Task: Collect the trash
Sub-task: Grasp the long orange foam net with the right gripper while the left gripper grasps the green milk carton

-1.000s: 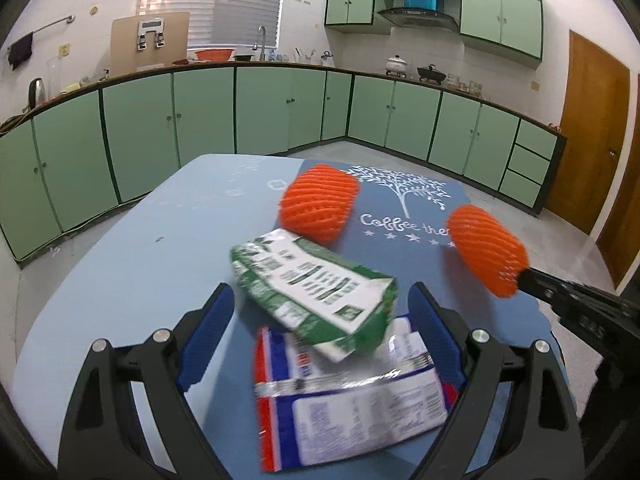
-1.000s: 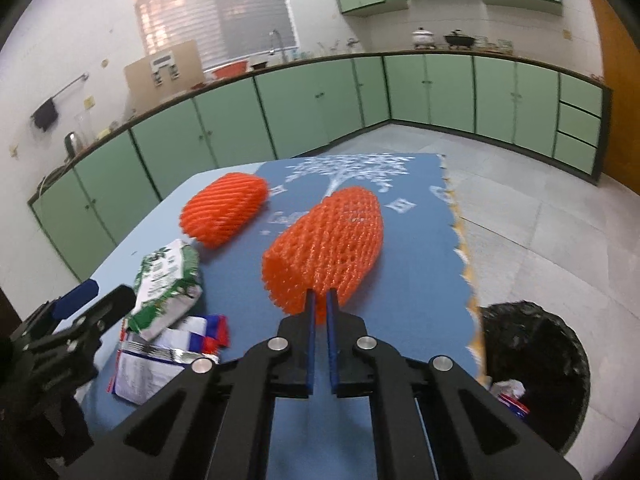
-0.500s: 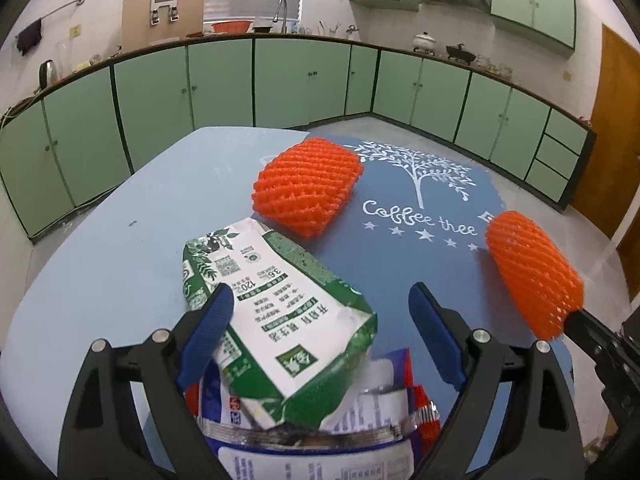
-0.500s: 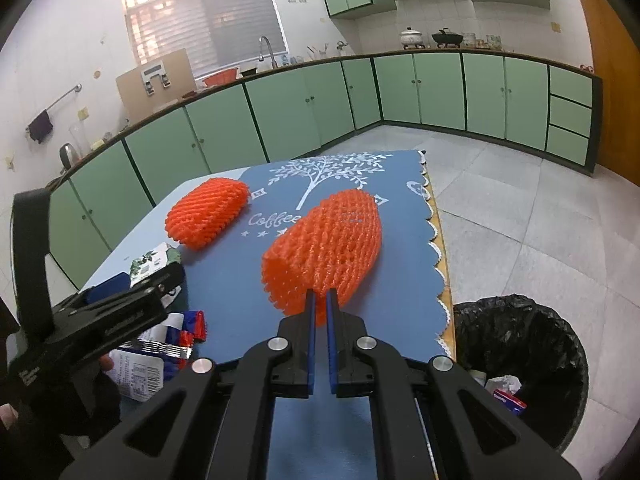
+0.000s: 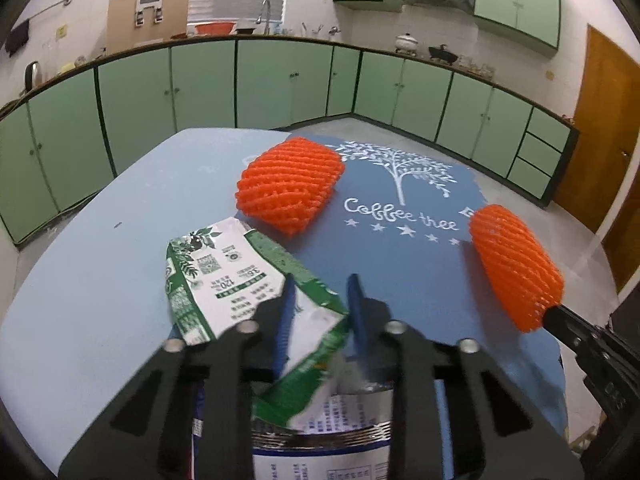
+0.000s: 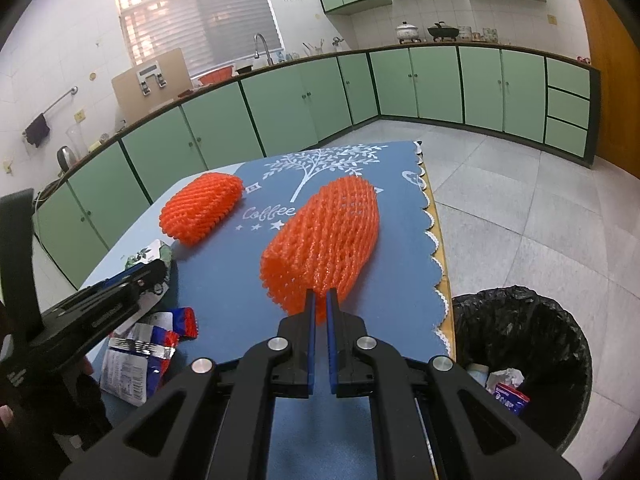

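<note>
L gripper [image 5: 320, 300] jaws clamped on green-white packet [image 5: 224, 276], which lies over a blue-white wrapper [image 5: 320, 432] at near table edge. R gripper [image 6: 319, 308] jaws pinched tight on an orange foam net [image 6: 324, 244], held above the blue mat [image 6: 240, 296]. 2nd foam net [image 5: 290, 184] lies on mat, further back. Black-lined bin [image 6: 520, 360] on floor beside table, w/ trash inside.

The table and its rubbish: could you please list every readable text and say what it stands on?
"Coffee thee": blue mat, below its white tree; the right wrist view shows only "Coffee".
"120" and "36": green and white wrapper, upside down; its small print is unreadable.
Blue and white packet: print blurred.
Left gripper side lettering: too blurred.
Red box in the bin: unreadable.
</note>
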Available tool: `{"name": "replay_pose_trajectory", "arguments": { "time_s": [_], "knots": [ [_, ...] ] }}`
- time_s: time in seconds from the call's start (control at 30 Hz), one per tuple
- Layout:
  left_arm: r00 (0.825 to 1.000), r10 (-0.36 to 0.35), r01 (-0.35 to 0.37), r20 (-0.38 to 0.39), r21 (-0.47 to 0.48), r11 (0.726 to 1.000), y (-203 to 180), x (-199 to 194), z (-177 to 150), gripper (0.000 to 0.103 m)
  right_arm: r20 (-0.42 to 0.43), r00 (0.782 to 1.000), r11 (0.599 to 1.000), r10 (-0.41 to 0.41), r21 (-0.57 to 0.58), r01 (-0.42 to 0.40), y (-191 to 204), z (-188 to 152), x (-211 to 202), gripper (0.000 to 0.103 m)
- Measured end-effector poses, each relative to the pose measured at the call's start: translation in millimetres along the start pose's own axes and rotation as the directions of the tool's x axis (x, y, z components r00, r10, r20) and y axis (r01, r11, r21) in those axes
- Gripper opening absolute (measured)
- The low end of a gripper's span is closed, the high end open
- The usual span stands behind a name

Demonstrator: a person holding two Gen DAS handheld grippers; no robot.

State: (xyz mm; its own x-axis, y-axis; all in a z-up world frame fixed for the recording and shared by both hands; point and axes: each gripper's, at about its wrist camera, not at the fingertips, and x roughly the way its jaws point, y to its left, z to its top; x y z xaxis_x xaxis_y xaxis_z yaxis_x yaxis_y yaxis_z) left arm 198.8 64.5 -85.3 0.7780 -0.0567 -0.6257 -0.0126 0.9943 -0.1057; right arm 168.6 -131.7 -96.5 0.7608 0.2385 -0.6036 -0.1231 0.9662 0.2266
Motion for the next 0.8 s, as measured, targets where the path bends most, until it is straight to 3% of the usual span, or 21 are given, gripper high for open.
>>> {"name": "replay_pose_trajectory", "arguments": {
  "time_s": [0.23, 0.47, 0.5, 0.53, 0.57, 0.8],
  "knots": [
    [0.999, -0.043, 0.043, 0.003, -0.035, 0.998, 22, -18, -12, 0.012, -0.001, 1.000, 1.000, 0.002, -0.005, -0.002, 1, -2, -1, 0.005],
    [0.999, -0.054, 0.054, 0.003, -0.058, 0.997, 50, -40, -19, 0.014, -0.001, 1.000, 1.000, 0.006, -0.008, -0.006, 2, -3, 0, 0.005],
    [0.998, -0.068, 0.068, 0.005, -0.081, 0.994, 54, -42, -18, 0.028, 0.000, 1.000, 1.000, 0.005, -0.010, -0.005, 2, -3, 0, 0.005],
    [0.997, -0.071, 0.071, 0.008, -0.101, 0.992, 56, -44, -16, 0.052, -0.001, 1.000, 1.000, 0.004, -0.012, -0.004, 2, -4, 0, 0.005],
    [0.998, -0.059, 0.060, 0.013, -0.110, 0.992, 55, -45, -15, 0.060, -0.003, 1.000, 1.000, 0.005, -0.012, -0.005, 3, -4, 1, 0.005],
    [1.000, 0.031, -0.031, 0.001, -0.095, 0.995, 44, -37, -16, 0.075, -0.003, 1.000, 1.000, 0.008, -0.014, -0.008, 3, -5, -1, 0.005]
  ]
}}
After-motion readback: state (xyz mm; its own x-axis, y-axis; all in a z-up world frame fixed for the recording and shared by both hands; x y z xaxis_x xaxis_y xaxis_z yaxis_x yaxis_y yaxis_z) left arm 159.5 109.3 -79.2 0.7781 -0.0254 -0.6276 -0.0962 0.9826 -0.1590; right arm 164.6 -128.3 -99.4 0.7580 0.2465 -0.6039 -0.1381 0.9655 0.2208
